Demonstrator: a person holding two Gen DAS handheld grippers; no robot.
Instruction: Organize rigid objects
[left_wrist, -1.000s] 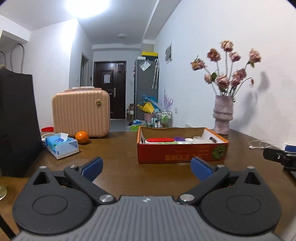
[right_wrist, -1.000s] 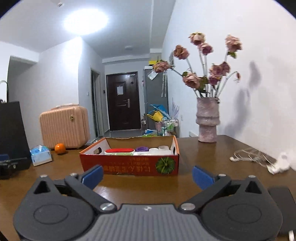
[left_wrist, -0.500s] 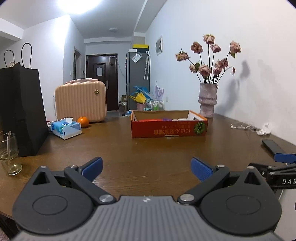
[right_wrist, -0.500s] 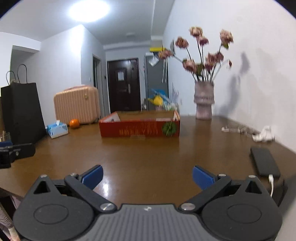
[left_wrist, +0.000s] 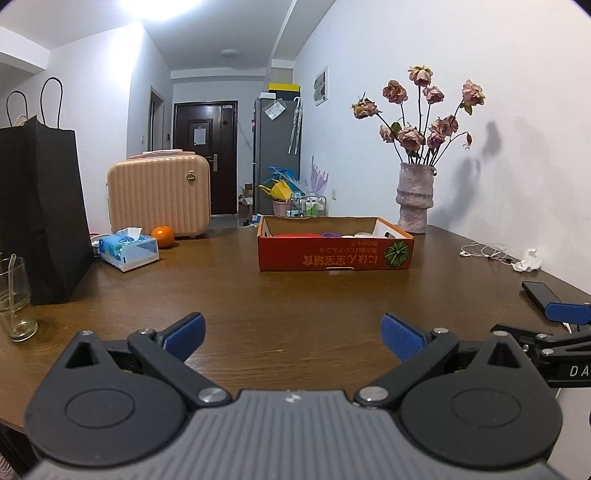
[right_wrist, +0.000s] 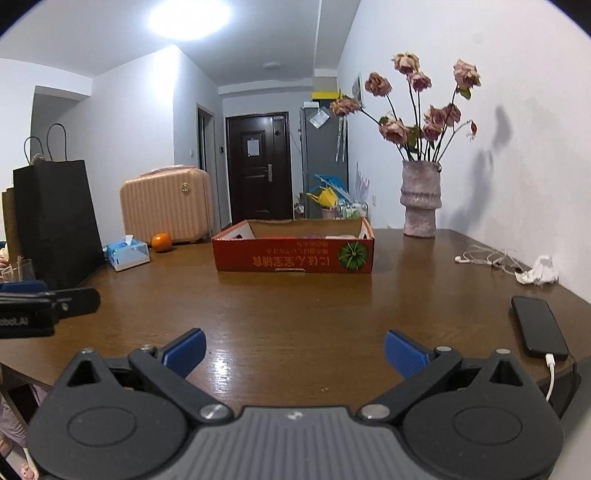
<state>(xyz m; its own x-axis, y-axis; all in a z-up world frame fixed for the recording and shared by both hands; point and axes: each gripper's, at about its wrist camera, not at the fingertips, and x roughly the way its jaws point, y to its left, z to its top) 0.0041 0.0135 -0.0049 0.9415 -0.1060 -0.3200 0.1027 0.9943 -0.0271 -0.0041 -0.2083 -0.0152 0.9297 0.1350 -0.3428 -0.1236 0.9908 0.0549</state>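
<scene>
- The left tongs (left_wrist: 291, 334) are spread wide with nothing between their blue pads, hovering low over the near part of a brown wooden surface (left_wrist: 295, 295).
- The right tongs (right_wrist: 293, 349) are spread just as wide and empty, over the same surface near its front edge.
- Each pair shows at the edge of the other's view: the right one at the far right of the left view, the left one at the far left of the right view.
- A black phone (right_wrist: 537, 325) lies flat near the right tongs, with a white cable plugged into its near end.
- Farther back, in the middle, sits a shallow red cardboard box (left_wrist: 334, 249), well apart from both tongs.
- Inside it, only partly seen over the rim, lie a red item (left_wrist: 295, 234), a purple item (left_wrist: 331, 233) and some white ones; what they are cannot be told.
- Behind the box to the right stands a pinkish vase of dried roses (left_wrist: 413, 199).
- White earphones (right_wrist: 484, 256) and a crumpled tissue (right_wrist: 539, 271) lie along the right side.
- To the left are a blue tissue box (left_wrist: 127, 249), an orange (left_wrist: 163, 236), a peach-coloured small suitcase (left_wrist: 159, 195), a black paper bag (left_wrist: 40, 210) and a drinking glass (left_wrist: 14, 295).
</scene>
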